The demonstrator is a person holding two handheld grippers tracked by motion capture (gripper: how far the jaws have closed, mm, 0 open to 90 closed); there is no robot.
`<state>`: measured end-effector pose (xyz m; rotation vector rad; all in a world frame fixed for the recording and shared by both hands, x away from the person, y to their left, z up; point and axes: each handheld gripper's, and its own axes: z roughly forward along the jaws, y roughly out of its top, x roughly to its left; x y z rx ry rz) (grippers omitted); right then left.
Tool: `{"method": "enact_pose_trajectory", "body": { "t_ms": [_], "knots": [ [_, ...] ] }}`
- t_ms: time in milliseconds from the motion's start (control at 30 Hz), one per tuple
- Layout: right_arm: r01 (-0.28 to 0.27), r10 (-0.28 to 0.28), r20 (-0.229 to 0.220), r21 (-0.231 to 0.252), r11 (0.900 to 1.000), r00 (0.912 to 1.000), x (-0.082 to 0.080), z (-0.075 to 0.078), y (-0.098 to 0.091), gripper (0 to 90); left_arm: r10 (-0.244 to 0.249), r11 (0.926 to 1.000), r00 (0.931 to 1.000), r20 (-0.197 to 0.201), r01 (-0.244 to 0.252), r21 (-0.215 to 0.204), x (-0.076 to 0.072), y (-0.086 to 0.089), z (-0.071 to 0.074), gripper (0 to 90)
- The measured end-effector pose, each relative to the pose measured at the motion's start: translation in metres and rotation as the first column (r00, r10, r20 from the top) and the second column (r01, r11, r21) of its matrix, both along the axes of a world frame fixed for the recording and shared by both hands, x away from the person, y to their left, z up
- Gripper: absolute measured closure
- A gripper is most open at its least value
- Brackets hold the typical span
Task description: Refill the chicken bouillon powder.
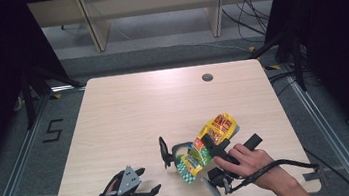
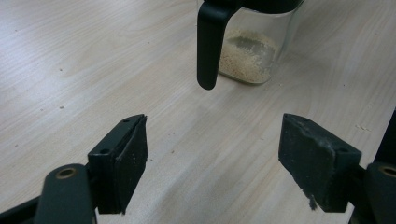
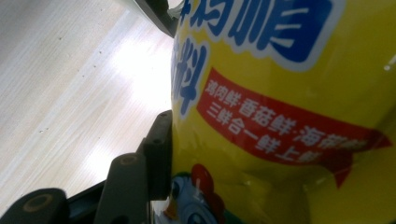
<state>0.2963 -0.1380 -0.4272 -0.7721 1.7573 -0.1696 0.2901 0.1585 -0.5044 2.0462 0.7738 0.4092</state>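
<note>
Yellow seasoning bag (image 3: 289, 116) over pale wooden table (image 1: 129, 113)

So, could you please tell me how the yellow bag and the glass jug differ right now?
The yellow bag is clamped in the right gripper and tilted over the glass jug, while the jug stands on the table, untouched. The bag is opaque, printed in bright colours; the jug is clear with a black handle, showing pale granules at its bottom. The left gripper is open.
</note>
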Motion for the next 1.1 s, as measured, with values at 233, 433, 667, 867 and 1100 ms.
{"method": "enact_pose_trajectory", "body": {
  "t_ms": [233,433,667,867,1100],
  "knots": [
    [0.006,-0.006,0.003,0.007,1.0000,1.0000,-0.0008,0.0007,-0.0016,51.9,-0.003,1.0000,1.0000,-0.002,0.003,0.008,0.0003,0.0003,0.0007,23.5],
    [-0.005,0.005,0.001,-0.009,0.9999,1.0000,0.0007,0.0011,-0.0026,51.9,-0.020,0.9993,0.9998,0.008,0.020,0.033,0.0017,0.0021,0.0017,23.5],
    [-0.009,0.009,-0.005,-0.007,0.9999,1.0000,0.0005,0.0008,-0.0029,51.8,-0.005,0.9999,1.0000,0.003,0.005,0.011,0.0014,0.0006,0.0010,23.5],
    [0.001,-0.001,-0.012,0.007,1.0000,0.9999,0.0007,0.0017,-0.0035,51.9,-0.001,1.0000,1.0000,-0.001,0.001,0.006,0.0007,0.0004,0.0010,23.5],
    [0.008,-0.008,-0.014,0.009,0.9999,0.9999,-0.0009,-0.0003,-0.0029,52.0,-0.008,0.9997,1.0000,0.003,0.008,0.024,0.0008,0.0004,0.0004,23.5]
  ]
}}
